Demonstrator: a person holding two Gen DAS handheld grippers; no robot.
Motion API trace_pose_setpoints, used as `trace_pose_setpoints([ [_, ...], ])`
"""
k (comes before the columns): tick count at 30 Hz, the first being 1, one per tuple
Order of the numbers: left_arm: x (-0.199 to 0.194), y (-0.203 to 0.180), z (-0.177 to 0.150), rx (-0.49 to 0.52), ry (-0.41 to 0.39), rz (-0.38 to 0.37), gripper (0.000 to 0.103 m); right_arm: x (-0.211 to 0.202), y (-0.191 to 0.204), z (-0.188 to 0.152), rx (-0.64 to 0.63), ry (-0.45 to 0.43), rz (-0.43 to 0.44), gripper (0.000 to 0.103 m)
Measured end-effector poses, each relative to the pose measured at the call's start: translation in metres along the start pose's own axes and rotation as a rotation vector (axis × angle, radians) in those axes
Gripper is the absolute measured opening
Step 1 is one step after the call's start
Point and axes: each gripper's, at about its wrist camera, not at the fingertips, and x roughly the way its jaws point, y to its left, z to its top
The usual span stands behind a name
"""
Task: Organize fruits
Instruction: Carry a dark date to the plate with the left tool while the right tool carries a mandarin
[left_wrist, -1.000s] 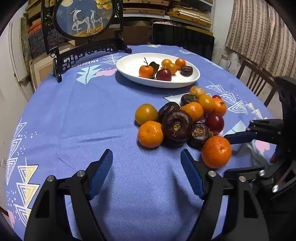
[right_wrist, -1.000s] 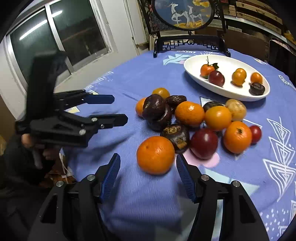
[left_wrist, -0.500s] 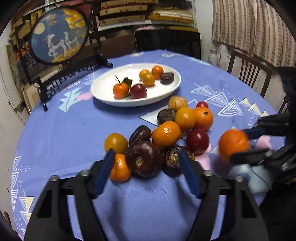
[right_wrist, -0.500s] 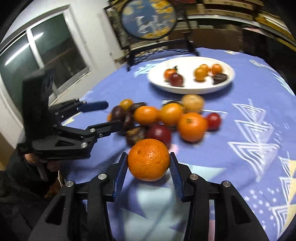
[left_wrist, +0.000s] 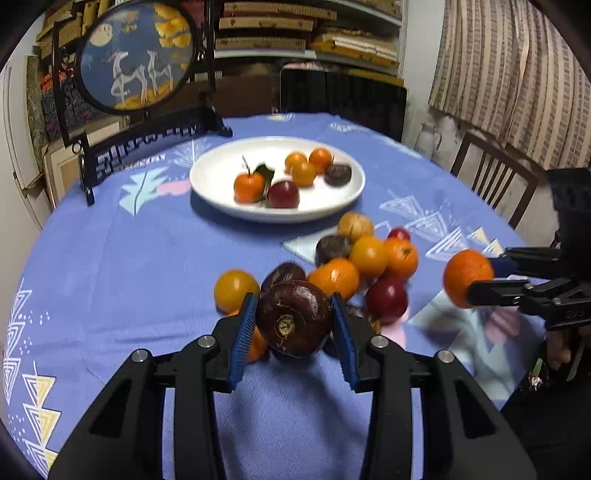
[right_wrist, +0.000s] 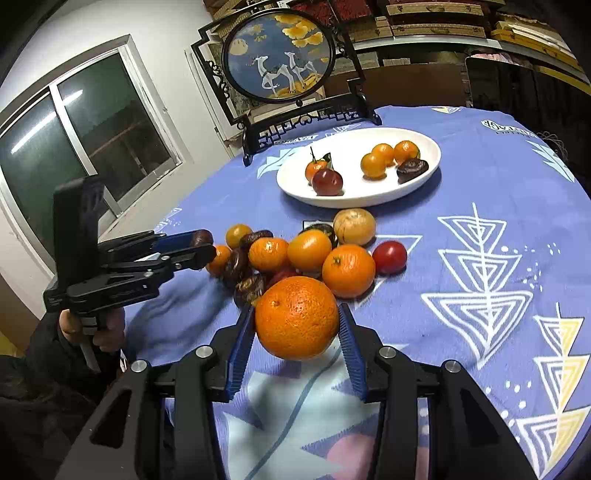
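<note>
A dark fruit (left_wrist: 293, 323) was clamped in the left claw (left_wrist: 294, 330), whose jaws had just closed on it; an orange (right_wrist: 296, 317) was clamped in the right claw (right_wrist: 296, 334). The plate (left_wrist: 218, 177) lay straight ahead of both claws, beyond the pile (right_wrist: 308, 249), nearer the left.

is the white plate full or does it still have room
It has room. The plate holds only six small fruits, grouped near its middle and far side, with bare white around them in both views.
</note>
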Motion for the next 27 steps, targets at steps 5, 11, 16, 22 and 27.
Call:
trace_pose_setpoints([
  [5, -0.006, 0.005, 0.024, -0.021, -0.055, -0.014, 0.039, -0.013, -0.008, 0.031, 0.007, -0.057, 0.001, 0.045],
  [11, 0.027, 0.025, 0.079, -0.040, -0.053, -0.016, 0.039, -0.004, -0.026, 0.089, 0.029, -0.096, -0.015, 0.045],
  [16, 0.074, 0.046, 0.136, -0.084, -0.029, -0.009, 0.039, 0.043, -0.044, 0.133, 0.033, -0.054, -0.045, 0.045],
  [22, 0.140, 0.070, 0.174, -0.143, 0.068, 0.012, 0.043, 0.101, -0.067, 0.152, 0.052, 0.004, -0.104, 0.049],
  [27, 0.135, 0.084, 0.165, -0.218, 0.064, 0.005, 0.061, 0.085, -0.069, 0.146, 0.054, -0.058, -0.128, 0.058],
])
